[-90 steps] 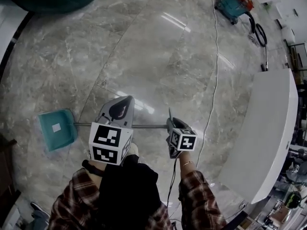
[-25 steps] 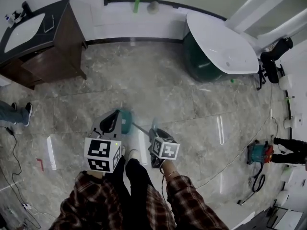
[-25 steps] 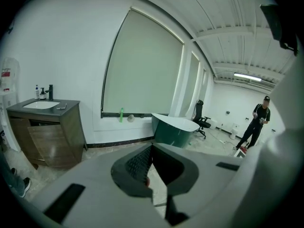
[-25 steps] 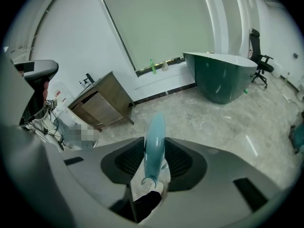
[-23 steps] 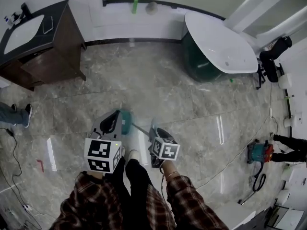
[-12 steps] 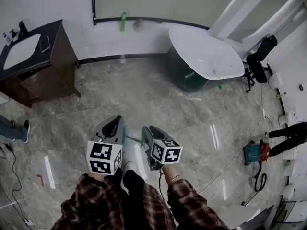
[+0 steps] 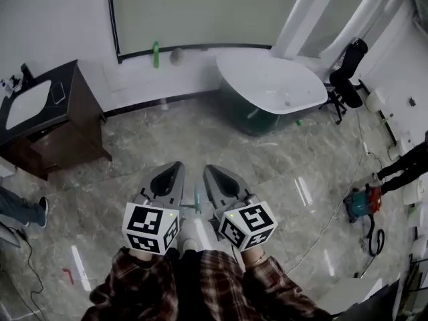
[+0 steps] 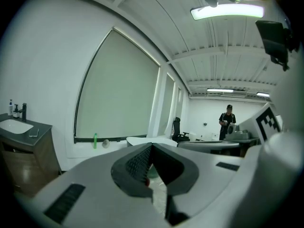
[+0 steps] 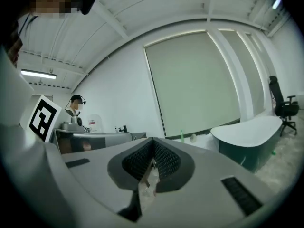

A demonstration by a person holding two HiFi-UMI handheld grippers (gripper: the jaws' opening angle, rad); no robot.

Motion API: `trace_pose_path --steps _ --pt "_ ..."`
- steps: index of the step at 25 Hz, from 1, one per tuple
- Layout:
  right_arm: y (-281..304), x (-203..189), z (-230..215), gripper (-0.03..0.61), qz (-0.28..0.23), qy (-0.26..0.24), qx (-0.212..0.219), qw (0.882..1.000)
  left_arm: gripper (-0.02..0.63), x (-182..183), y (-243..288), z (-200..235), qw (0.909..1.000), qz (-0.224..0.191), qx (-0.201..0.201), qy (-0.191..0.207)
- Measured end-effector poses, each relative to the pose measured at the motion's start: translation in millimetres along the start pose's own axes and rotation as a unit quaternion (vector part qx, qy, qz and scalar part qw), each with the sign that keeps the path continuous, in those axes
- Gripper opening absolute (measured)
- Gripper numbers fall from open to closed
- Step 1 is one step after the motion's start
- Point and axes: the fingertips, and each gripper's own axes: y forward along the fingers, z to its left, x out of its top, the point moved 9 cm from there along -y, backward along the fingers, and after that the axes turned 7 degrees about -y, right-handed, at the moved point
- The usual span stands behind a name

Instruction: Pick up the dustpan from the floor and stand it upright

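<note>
Both grippers are raised side by side in front of me and point about level toward the far wall. My left gripper has its jaws together with nothing between them, as the left gripper view shows. My right gripper is shut and empty too. Of the teal dustpan only a thin sliver shows on the floor below, in the gap between the two gripper bodies. The rest is hidden under them, so how it stands cannot be told. Neither gripper touches it.
A white bathtub with a dark green base stands ahead on the right. A dark vanity with a basin is at the left. A green bottle stands by the wall, and a black chair and a teal floor machine with cable are at the right. A person stands far off.
Both grippers have risen from near the floor and tipped up to level. The right jaws, open beside the dustpan's handle before, are now closed. My head view has lifted toward the wall.
</note>
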Motion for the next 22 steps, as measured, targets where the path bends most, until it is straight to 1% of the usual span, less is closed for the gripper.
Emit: trace_pose_path --steps 4,9,14,17,22 --pt "-13 16 8 0.011 -0.025 -0.014 0.003 1.0 0.011 9 -4 -11 0.9999 -0.007 -0.007 0.008" --pt "-18 26 10 0.011 -0.031 -0.025 0.01 0.999 0.011 17 -2 -17 0.9998 -0.014 -0.01 0.011" --pt "-17 22 11 0.011 -0.031 -0.023 0.023 0.999 0.011 18 -3 -17 0.9998 -0.014 -0.011 0.002" --pt "-14 20 16 0.011 -0.032 -0.013 0.027 0.999 0.011 17 -6 -13 0.9999 -0.014 -0.008 0.005" --pt "-15 20 19 0.011 -0.035 -0.012 0.03 0.999 0.011 14 -9 -11 0.9999 -0.012 -0.005 0.008"
